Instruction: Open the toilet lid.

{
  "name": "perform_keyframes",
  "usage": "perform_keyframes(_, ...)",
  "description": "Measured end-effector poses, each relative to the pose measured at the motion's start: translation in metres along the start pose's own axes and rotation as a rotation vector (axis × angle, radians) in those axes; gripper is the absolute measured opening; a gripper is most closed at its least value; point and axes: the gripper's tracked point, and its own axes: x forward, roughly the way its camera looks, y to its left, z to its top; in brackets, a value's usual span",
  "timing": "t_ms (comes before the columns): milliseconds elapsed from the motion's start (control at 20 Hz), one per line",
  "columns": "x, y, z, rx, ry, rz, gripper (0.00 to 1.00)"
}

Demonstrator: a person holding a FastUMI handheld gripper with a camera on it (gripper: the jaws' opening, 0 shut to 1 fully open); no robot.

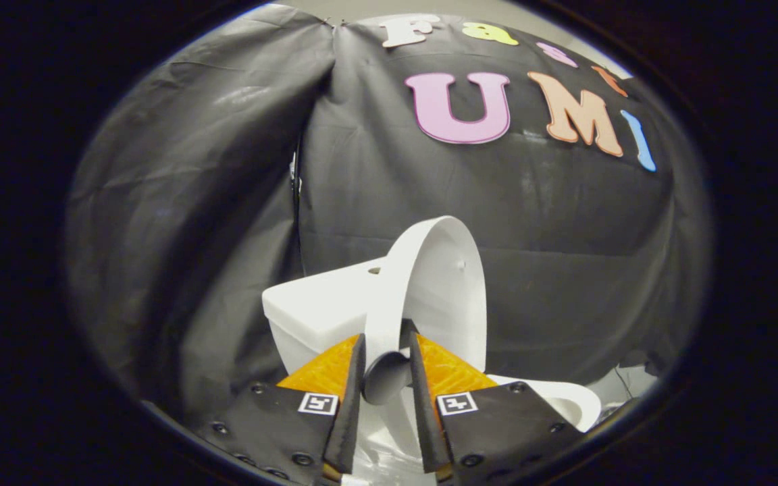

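Observation:
A small white toilet stands just ahead of me against the black cloth wall. Its lid (pixel 439 283) is raised and stands nearly upright, with its inner face turned to the right. The lid's front rim runs down between my fingers. My gripper (pixel 387 337) is shut on that rim, one finger pressing on each side. The white tank (pixel 315 304) sits behind the lid to the left. The seat and bowl rim (pixel 564 398) lie low to the right of my fingers, partly hidden by them.
Black cloth (pixel 193 223) hangs close behind and to the left of the toilet, with a fold where two sheets meet. Something pale lies on the floor at the far right (pixel 632 378).

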Motion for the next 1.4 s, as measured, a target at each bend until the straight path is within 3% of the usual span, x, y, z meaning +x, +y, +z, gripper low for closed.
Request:
perform_keyframes(200, -0.011, -0.011, 0.045, 0.000, -0.126, -0.002, 0.66)
perform_keyframes(450, -0.037, -0.066, 0.081, -0.070, -0.186, -0.086, 0.67)
perform_keyframes(750, -0.074, -0.159, 0.090, -0.050, -0.188, -0.192, 0.66)
perform_keyframes(950, -0.099, -0.194, 0.091, 0.032, -0.215, -0.126, 0.65)
perform_keyframes(1150, -0.125, -0.252, 0.064, 0.076, -0.168, -0.170, 0.64)
perform_keyframes(1400, -0.151, -0.289, 0.023, 0.163, -0.098, -0.143, 0.63)
